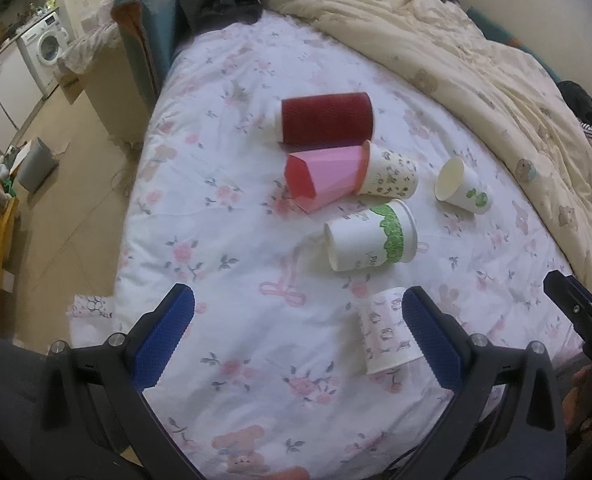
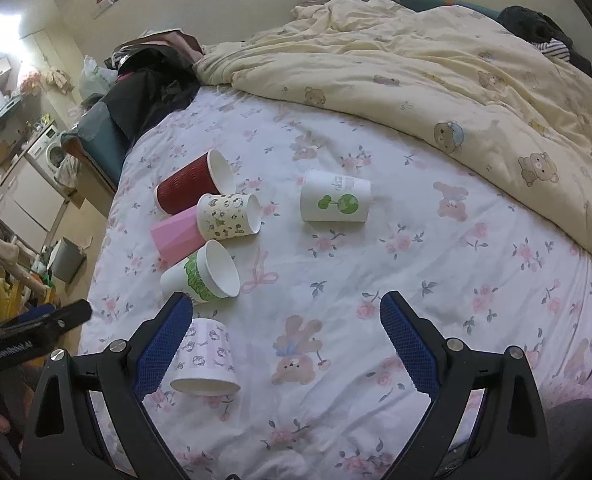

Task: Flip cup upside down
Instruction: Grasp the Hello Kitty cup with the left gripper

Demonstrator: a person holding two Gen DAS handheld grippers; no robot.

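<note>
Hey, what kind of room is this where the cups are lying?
Most likely a bedroom in a small flat. The cups lie on a bed with a floral sheet, a rumpled cream bear-print duvet is pushed to the far side, and a washing machine stands beyond the bed's end.

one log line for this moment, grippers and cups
left gripper: open, empty | right gripper: open, empty | cups: six lying on bed | nearest: pale pink cup | flip: not started
</note>
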